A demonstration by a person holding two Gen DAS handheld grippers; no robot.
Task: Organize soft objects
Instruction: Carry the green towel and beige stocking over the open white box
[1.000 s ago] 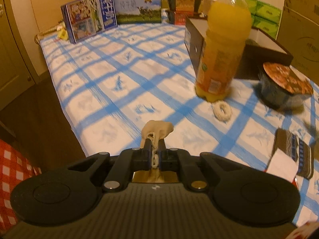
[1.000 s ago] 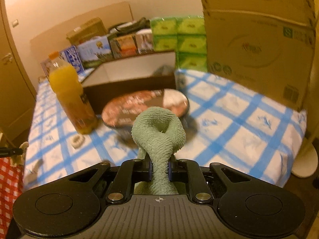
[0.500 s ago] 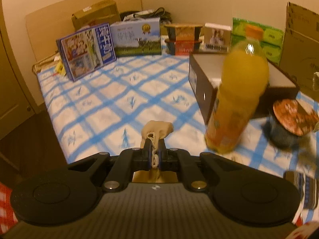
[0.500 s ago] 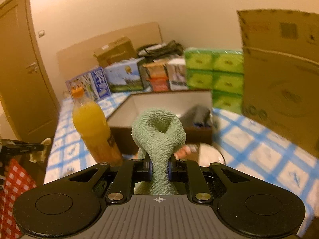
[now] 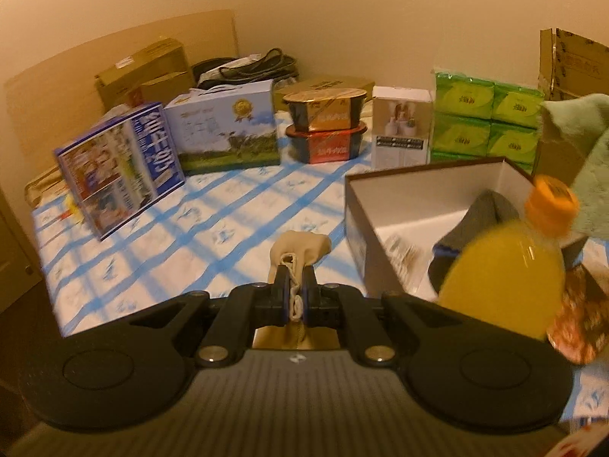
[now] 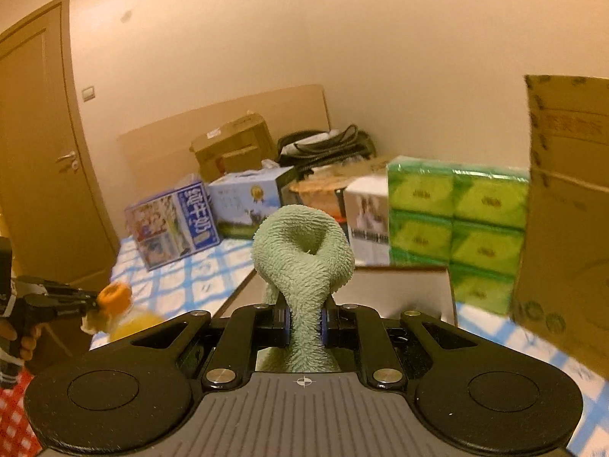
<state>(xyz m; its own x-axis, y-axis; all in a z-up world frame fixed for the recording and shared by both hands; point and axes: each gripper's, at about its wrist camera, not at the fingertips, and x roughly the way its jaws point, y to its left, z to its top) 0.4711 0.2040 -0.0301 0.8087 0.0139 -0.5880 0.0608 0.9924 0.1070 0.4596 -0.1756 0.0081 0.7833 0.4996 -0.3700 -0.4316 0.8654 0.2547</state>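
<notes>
My left gripper (image 5: 295,285) is shut on a beige sock (image 5: 298,247) and holds it in the air left of an open dark box with a white inside (image 5: 399,205). A grey sock (image 5: 479,213) lies in that box. My right gripper (image 6: 303,314) is shut on a fluffy green sock (image 6: 302,251) and holds it above the near end of the box (image 6: 399,285). The green sock also shows at the right edge of the left wrist view (image 5: 586,175). The left gripper shows at the left edge of the right wrist view (image 6: 53,299).
An orange juice bottle (image 5: 506,266) stands close in front of the box, with a noodle cup (image 5: 578,323) beside it. Milk cartons (image 5: 118,167), food tubs (image 5: 327,129), green tissue packs (image 5: 483,122) and a cardboard box (image 6: 567,209) line the back and right of the blue checked table (image 5: 190,228).
Both grippers have risen and tilted up with their socks. The left view has swung right toward the box. The right gripper has moved forward over the box.
</notes>
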